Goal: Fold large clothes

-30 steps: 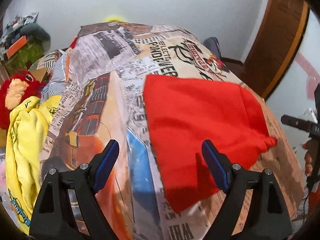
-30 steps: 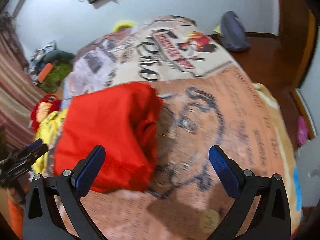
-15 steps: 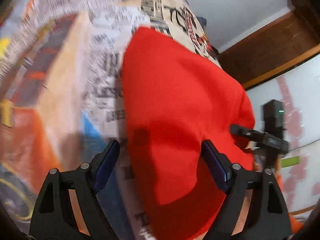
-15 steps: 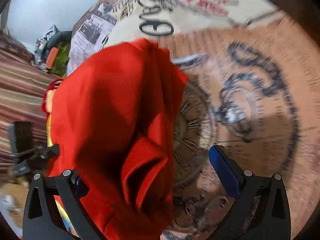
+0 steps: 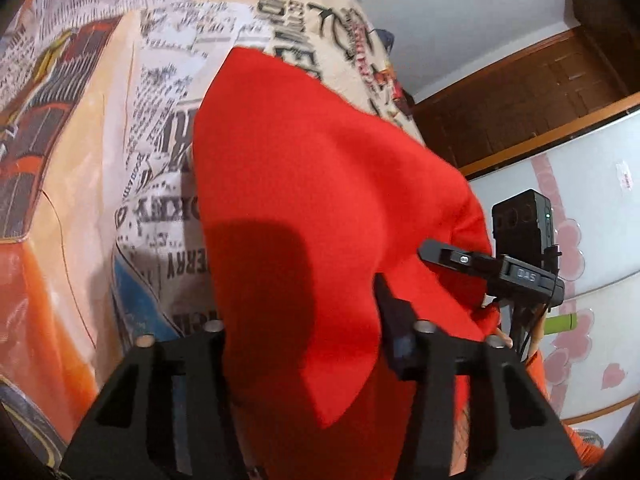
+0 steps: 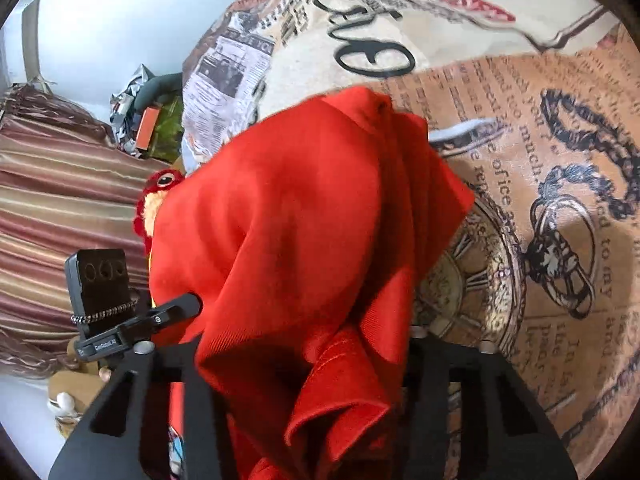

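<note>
Folding is looking well advanced: red garment [image 5: 320, 200] is lying doubled on the newsprint bedspread [image 5: 168, 92], near edge draping over both grippers. Left gripper [image 5: 304, 344] and right gripper [image 6: 304, 364] are probably gripping that edge, though cloth is hiding their fingers, so I cannot tell.

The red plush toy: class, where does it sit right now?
Right wrist view, left of centre: the red plush toy peeks out behind the red garment, before the striped curtain.
</note>
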Available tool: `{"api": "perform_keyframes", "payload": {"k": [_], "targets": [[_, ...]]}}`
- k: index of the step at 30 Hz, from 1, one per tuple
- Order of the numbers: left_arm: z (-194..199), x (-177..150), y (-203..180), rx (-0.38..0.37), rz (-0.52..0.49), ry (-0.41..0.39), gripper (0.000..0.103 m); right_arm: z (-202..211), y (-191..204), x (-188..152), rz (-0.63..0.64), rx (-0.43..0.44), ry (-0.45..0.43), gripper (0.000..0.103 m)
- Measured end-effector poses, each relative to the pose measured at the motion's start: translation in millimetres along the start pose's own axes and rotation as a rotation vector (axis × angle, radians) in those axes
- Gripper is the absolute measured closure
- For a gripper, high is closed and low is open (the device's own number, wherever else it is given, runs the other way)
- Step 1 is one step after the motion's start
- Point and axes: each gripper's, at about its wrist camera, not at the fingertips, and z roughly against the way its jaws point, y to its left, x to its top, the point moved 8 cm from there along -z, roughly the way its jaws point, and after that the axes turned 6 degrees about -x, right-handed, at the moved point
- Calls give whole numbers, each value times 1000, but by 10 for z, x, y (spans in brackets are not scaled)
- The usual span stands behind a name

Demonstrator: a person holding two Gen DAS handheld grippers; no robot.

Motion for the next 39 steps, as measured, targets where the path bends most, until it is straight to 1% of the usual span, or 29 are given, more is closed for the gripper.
{"api": "perform_keyframes", "payload": {"k": [1,4,7,9,12,16,20,23,27,29,32,34,36,37,39], "targets": [[54,-7,-53,-1,-16,-10,66,33,36,11,14,0,-3,72],[253,-35,-211,50,-84,-47,70,120,269,21,59,-23,-21,75],[519,-54,-332,65,-129,-89,70,195,552,32,100,-49,-54,75],[758,-23,-385,69,-149,-122,70,246,757,64,118,-42,-74,75],[1095,29,-394,67,-157,-168,70,245,1074,147,157,-32,-88,75],[1534,179,-266,79,-160,-218,70,116,1467,246,206,-26,-103,75],[1846,396,-22,91,-138,-254,70,-114,1802,378,249,-26,-110,75],[2039,600,233,99,-118,-278,70,-387,2022,568,272,-22,-105,75],[2183,775,573,143,-121,-281,70,-722,2216,725,293,-26,-77,75],[2220,861,786,167,-116,-275,70,-918,2293,769,316,-46,-61,75],[2202,1010,1120,192,-79,-268,70,-1208,2379,872,350,-78,-74,75],[2185,1115,1307,205,-48,-270,70,-1404,2385,957,330,-80,-90,75],[2118,1217,1532,245,-26,-271,70,-1621,2356,1076,282,-68,-97,76],[2062,1270,1678,274,-11,-267,70,-1722,2326,1125,252,-63,-94,76],[1928,1330,1956,341,11,-247,68,-1925,2233,1188,194,-88,-85,76]]}}
